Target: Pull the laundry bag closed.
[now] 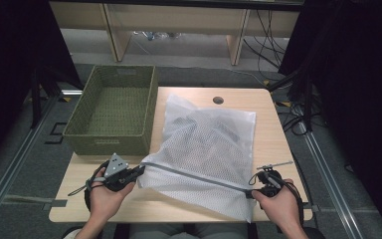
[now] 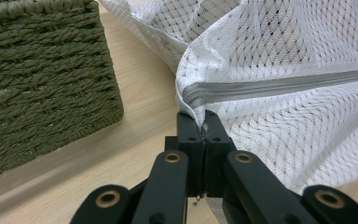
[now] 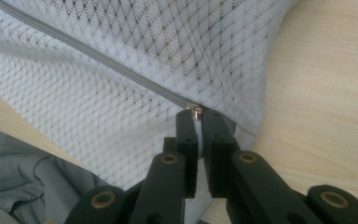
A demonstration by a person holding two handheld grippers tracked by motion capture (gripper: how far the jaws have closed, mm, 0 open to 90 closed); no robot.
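A white mesh laundry bag [image 1: 209, 144] with dark clothes inside lies on the wooden table [image 1: 273, 124]. Its grey zipper [image 1: 194, 174] runs along the near edge, stretched between both hands. My left gripper [image 1: 140, 171] is shut on the zipper's left end, where the mesh [image 2: 270, 51] bunches at the jaws [image 2: 204, 122]. My right gripper [image 1: 251, 193] is shut on the small metal zipper pull [image 3: 195, 109] at the right end; its pads pinch the tab with a narrow gap behind it.
A green woven basket [image 1: 114, 107], empty, stands at the table's far left, close beside the bag and shown as a wall [image 2: 42, 88] left of my left gripper. The table has a round hole [image 1: 218, 100] at the back. Cables lie on the floor to the right.
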